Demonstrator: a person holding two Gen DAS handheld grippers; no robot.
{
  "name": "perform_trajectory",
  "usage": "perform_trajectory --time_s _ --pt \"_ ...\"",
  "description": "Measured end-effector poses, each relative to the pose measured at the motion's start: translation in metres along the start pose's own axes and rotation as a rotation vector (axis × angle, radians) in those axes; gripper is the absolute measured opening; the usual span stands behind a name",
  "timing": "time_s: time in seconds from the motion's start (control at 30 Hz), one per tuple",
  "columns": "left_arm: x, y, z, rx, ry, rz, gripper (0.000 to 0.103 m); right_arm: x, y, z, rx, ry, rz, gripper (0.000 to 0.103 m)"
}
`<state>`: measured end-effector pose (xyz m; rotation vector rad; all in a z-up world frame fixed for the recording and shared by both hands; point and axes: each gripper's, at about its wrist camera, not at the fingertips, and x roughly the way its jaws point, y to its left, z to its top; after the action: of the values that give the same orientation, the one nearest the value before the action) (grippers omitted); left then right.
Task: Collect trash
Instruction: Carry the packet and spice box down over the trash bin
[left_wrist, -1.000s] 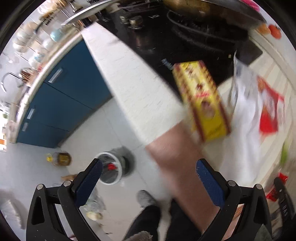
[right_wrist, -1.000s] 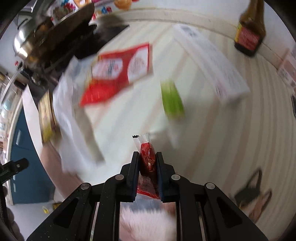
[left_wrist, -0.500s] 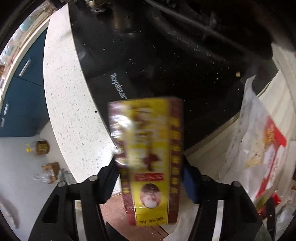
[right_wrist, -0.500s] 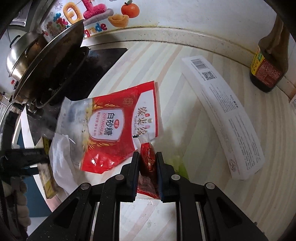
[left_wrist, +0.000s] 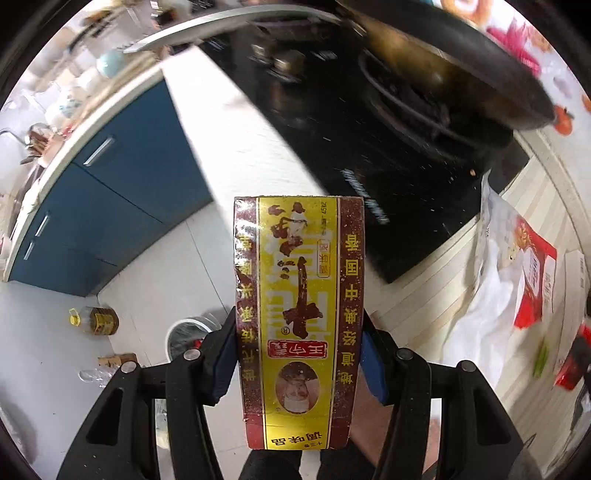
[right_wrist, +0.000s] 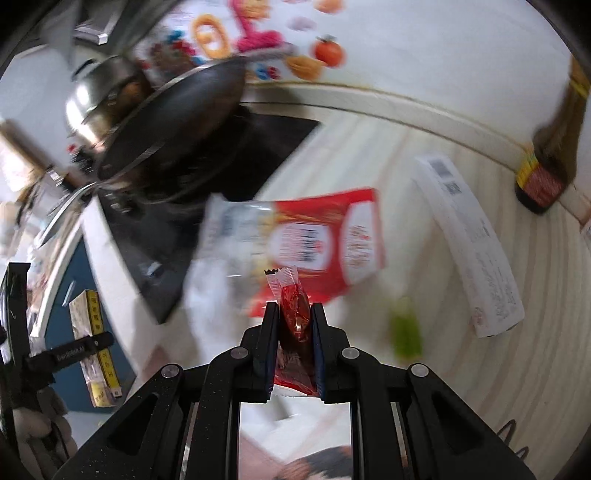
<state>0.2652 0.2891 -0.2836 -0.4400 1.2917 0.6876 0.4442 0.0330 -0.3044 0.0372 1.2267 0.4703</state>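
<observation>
Gripping a yellow-and-maroon spice box (left_wrist: 299, 321) (Chinese characters, upside down) past the desk (left_wrist: 236, 140) edge, the left hand-held gripper (left_wrist: 299, 354) is clamped; the right hand-held gripper (right_wrist: 294, 325) pinches a red sachet (right_wrist: 293, 314) over the desk.

Spice box (left_wrist: 299, 321): "调味品", seemingly "45克".

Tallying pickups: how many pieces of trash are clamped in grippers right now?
2. The yellow box is in the left gripper, off the counter over the floor; the red sachet is in the right gripper, above the counter.
</observation>
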Motion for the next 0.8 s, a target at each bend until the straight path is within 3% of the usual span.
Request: perform_trajectory --time_s 0.23,0.43,0.63,0.8 --pt "-0.034 0.105 -0.051 -0.089 -0.068 0.021 0.054 -0.006 0.103 -0.039 -0.131 0.072 0.146 0.017" --pt "-0.018 0.202 -0.095 -0.239 -0.027 0.056 0.054 0.021 0.203 -0.105 -0.288 0.197 0.234 0.017" --pt "0.050 0.297 -0.150 -0.413 0.090 0.074 0.054 0.086 0.296 -0.201 -0.462 0.371 0.277 0.017" --pt "0.145 0.363 -0.198 -0.572 0.210 0.046 0.054 0.175 0.347 -0.291 -0.557 0.515 0.279 0.017"
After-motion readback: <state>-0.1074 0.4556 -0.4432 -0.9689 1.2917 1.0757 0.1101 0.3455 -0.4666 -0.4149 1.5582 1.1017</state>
